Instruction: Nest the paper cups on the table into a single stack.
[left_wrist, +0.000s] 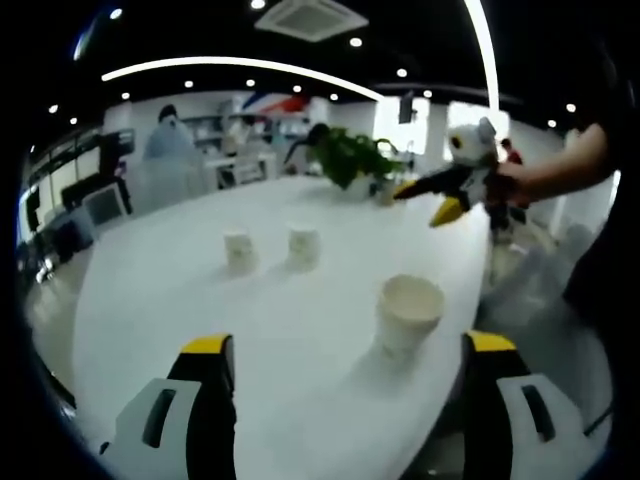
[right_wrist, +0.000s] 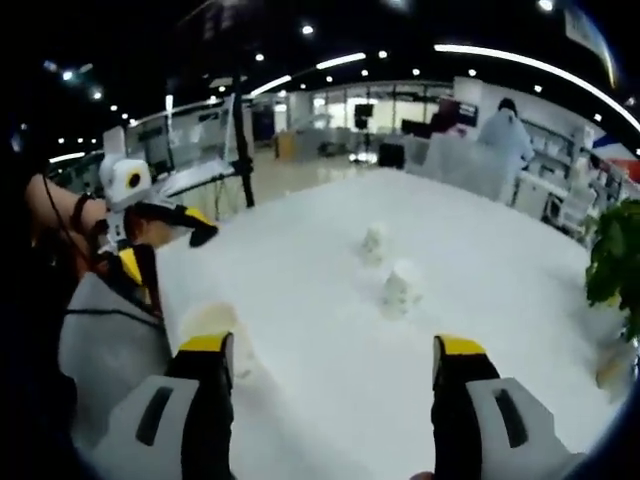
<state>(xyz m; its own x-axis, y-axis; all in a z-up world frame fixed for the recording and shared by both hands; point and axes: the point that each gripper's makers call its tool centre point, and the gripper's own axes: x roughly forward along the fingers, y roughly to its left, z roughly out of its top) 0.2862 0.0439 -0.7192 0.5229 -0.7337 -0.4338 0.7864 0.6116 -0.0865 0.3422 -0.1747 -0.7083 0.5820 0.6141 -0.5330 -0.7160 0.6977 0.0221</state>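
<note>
Both my grippers are empty with fingers spread wide, left gripper (left_wrist: 345, 375) and right gripper (right_wrist: 330, 375) both hovering over the white surface (left_wrist: 200, 290). Nearest cup (left_wrist: 408, 312) stands upright close to the surface's edge, mouth up. Two more cups (left_wrist: 240, 250) (left_wrist: 303, 245) sit side by side, apart, toward the middle, and there's a plant (left_wrist: 350, 158) at the far end.

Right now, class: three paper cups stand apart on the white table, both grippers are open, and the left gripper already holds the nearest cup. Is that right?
Not quite. In the left gripper view the left gripper holds nothing: its jaws stand apart short of the nearest cup. The rest holds: three cups, including two farther ones, stand apart on the white table, and the right gripper is open too.
</note>
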